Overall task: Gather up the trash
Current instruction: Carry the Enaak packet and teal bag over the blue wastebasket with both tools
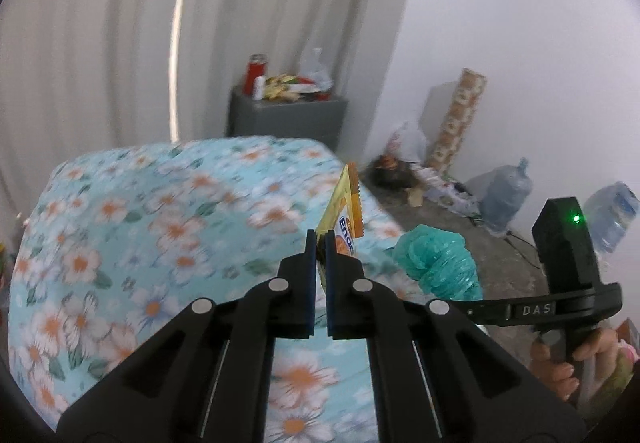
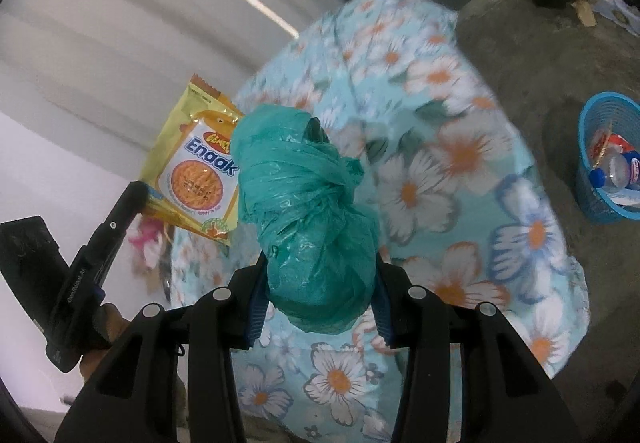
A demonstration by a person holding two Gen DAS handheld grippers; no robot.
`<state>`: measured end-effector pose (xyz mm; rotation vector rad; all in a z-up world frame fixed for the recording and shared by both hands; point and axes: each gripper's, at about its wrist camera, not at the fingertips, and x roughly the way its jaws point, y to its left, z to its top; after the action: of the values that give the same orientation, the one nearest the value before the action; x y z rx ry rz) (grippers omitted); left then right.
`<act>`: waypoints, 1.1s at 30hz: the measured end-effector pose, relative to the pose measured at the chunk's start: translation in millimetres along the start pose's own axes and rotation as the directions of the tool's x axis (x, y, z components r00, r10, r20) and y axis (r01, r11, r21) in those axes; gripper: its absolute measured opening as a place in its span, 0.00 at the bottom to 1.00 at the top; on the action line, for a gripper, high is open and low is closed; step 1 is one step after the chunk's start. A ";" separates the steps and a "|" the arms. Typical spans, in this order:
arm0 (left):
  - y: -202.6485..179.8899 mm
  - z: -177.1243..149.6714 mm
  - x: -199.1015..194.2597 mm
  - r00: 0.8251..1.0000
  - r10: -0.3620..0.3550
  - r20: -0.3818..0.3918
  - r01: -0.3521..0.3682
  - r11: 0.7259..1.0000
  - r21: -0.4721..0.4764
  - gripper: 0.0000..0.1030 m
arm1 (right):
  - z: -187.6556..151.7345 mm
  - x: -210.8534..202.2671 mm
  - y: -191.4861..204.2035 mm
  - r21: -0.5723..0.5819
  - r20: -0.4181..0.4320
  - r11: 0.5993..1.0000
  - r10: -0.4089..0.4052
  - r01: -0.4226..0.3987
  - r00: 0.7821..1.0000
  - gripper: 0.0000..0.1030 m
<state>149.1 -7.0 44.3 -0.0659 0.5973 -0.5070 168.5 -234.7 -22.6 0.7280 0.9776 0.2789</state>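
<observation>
Your left gripper [image 1: 320, 239] pinches the wrapper [image 1: 344, 215] by one thin edge; your right gripper [image 2: 318, 283] squeezes the bag [image 2: 308, 203]. Swing toward the basket [image 2: 600, 203] at the right edge and that slick wrapper may slip out.

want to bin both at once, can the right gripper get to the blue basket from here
Probably yes. The blue basket stands on open floor beside the bed, top open, nothing between. The right gripper is already shut on the green bag.
</observation>
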 end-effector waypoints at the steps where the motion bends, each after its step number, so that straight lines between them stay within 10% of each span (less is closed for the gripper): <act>1: -6.4 5.1 1.6 1.000 -0.027 0.002 0.027 1.000 0.010 0.02 | -1.0 -8.4 -6.1 0.016 0.028 1.000 0.002 -0.002 1.000 0.41; 8: -69.0 41.3 30.7 0.973 -0.228 -0.016 0.229 0.972 0.047 0.01 | 2.3 -98.4 -88.0 0.207 0.253 0.976 -0.123 0.071 0.960 0.41; 15: -155.5 61.7 119.1 0.905 -0.387 -0.177 0.403 0.913 0.059 0.01 | -12.2 -157.4 -190.0 0.460 0.318 0.881 -0.284 0.115 0.904 0.41; 24: -270.0 41.7 277.0 0.821 -0.381 -0.425 0.466 0.878 0.114 0.01 | -10.5 -142.4 -300.0 0.652 0.302 0.758 -0.257 -0.002 0.918 0.42; 33: -323.0 23.2 379.1 0.827 -0.280 -0.488 0.419 0.885 0.203 0.01 | 48.9 -64.6 -418.0 0.796 0.331 0.570 -0.126 -0.205 0.935 0.58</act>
<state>289.2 -472.0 -68.7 0.2454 0.9609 -0.9907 131.9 -596.4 -244.3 1.6183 0.7002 -0.3240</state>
